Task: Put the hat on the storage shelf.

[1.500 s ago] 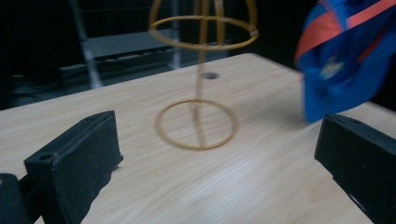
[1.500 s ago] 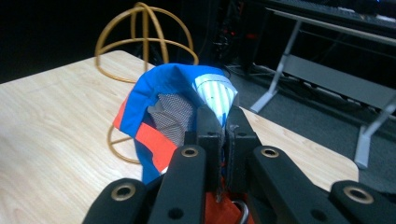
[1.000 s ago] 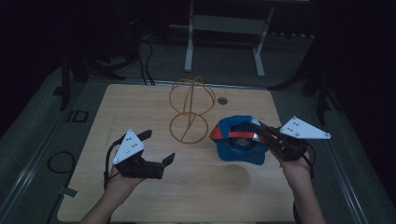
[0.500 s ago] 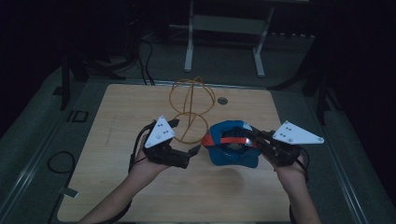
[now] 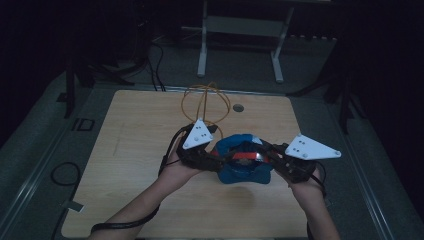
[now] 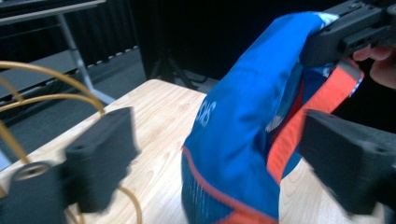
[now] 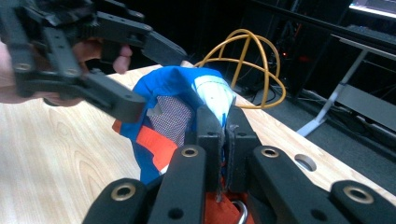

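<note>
Blue fabric cap with orange trim (image 5: 245, 162) hangs pinched in the right gripper (image 7: 223, 135); left gripper (image 6: 205, 168) gapes around it, seemingly unclamped.

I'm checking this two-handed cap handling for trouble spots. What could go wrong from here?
The right gripper pinches just a thin edge of the blue cap, so the fabric might slip out. The left gripper, open around the cap, could shut on the orange strap alone. The yellow wire stand sits close behind the left hand and may get knocked.
</note>
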### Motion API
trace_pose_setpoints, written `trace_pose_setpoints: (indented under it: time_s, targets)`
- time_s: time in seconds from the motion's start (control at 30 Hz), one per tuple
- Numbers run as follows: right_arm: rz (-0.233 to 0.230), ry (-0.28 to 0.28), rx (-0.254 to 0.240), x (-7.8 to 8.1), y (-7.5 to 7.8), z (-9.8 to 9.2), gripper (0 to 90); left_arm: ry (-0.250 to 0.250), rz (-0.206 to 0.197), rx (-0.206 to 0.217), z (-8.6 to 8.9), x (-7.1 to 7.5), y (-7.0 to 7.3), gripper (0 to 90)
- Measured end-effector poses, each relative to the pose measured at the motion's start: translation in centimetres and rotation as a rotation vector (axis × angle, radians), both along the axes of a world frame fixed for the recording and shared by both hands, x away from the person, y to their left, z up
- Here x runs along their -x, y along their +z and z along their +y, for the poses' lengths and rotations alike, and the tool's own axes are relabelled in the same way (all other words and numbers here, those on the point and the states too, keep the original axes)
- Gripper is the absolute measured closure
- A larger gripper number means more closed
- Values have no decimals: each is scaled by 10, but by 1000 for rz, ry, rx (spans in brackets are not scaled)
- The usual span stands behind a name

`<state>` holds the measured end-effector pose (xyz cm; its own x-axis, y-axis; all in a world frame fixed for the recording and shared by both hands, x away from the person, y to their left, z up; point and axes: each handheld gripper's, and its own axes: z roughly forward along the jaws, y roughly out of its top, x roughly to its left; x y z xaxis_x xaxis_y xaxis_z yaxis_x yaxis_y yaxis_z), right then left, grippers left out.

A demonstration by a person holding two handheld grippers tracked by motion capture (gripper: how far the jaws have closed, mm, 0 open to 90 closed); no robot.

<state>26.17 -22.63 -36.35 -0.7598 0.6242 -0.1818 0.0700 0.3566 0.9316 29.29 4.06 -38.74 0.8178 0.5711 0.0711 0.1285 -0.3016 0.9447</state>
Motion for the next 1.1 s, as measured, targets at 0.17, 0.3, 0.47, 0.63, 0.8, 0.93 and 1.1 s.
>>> trace_pose_setpoints:
  time_s: [0.17, 0.3, 0.47, 0.63, 0.8, 0.93, 1.1]
  targets:
    - [-1, 14, 2, 1, -2, 5, 869, -9, -20, -35, -8, -4, -3, 237]
    - [4, 19, 6, 1, -4, 8, 869, -15, -22, -47, -11, -4, -4, 472]
    - [14, 23, 14, 0, -8, 11, 868, 4, -12, -82, -17, -4, -7, 709]
    - [25, 29, 20, 0, -13, 15, 868, 28, 1, -102, -20, -5, -10, 889]
    - [44, 40, 5, 0, -17, 14, 867, 34, -20, -99, -19, -4, -9, 893]
    - [49, 56, -11, 5, -14, 12, 860, 17, -50, -86, -17, 1, -2, 895]
    - [38, 102, -33, 15, -6, 11, 801, 1, -81, -76, -14, 6, 7, 895]
